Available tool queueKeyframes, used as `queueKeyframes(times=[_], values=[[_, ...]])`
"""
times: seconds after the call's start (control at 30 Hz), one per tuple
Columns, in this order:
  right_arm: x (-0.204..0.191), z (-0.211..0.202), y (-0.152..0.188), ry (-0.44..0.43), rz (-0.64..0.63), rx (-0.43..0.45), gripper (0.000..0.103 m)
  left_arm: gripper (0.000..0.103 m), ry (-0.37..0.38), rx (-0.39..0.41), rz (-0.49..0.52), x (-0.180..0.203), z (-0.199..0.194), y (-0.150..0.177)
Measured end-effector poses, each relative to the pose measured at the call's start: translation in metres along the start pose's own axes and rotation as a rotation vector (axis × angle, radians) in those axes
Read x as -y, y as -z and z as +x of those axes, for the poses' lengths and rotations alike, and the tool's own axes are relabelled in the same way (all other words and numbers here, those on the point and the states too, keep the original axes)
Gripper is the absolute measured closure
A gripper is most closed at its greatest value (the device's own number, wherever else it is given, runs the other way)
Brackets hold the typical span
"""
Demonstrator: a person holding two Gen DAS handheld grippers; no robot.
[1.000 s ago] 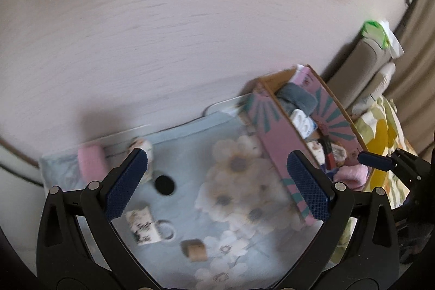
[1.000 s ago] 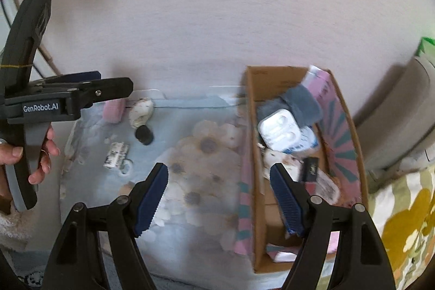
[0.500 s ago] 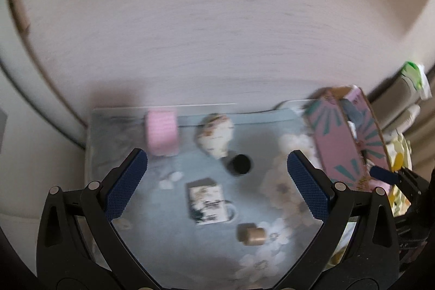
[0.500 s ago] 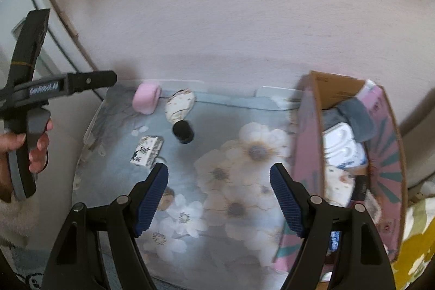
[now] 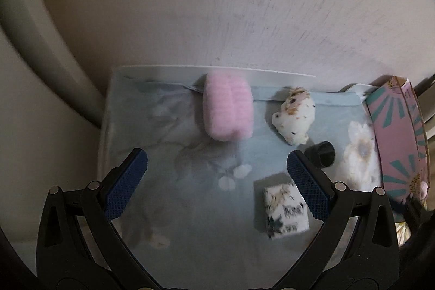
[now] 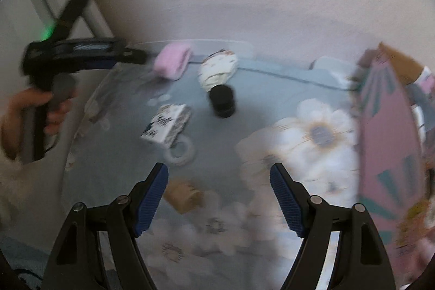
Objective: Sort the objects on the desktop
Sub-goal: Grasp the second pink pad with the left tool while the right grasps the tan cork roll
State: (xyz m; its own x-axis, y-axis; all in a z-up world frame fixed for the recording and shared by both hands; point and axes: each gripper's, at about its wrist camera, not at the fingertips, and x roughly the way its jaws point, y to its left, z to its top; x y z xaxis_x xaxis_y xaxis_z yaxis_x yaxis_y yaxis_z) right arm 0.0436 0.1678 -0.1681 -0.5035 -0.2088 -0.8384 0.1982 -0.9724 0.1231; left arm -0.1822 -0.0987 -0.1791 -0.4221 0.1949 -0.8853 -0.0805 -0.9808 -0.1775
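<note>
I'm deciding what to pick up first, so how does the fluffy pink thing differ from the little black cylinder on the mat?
The fluffy pink roll is soft-looking and fuzzy; the black cylinder looks hard and smooth. The pink roll is clearly the bigger of the two. The pink roll lies at the mat's back edge, while the black cylinder sits further in, beside the speckled white pouch. Both rest loose on the floral mat, outside the cardboard box.

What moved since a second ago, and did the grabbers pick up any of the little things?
Both grabbers came down closer to the flowery mat. The left gripper swung from the box toward the pink roll. The right gripper picked up nothing, nor did the left. Both stayed open; the objects stayed put.
</note>
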Motion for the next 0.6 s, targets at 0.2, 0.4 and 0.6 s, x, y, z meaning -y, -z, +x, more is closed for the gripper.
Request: queueKeyframes(times=[0.2,0.4,0.6], values=[[-0.023,0.021,0.025,0.011,-0.049,0.012,0.029,0.001,0.008,0.024,0.037,0.009,0.035,-0.006],[-0.038,0.033,0.031,0.062,-0.098,0.039,0.029,0.003,0.005,0.05,0.061,0.013,0.051,-0.012],[-0.041,0.042,0.033,0.089,-0.107,0.031,0.049,0.018,0.022,0.046,0.069,0.013,0.063,-0.01]])
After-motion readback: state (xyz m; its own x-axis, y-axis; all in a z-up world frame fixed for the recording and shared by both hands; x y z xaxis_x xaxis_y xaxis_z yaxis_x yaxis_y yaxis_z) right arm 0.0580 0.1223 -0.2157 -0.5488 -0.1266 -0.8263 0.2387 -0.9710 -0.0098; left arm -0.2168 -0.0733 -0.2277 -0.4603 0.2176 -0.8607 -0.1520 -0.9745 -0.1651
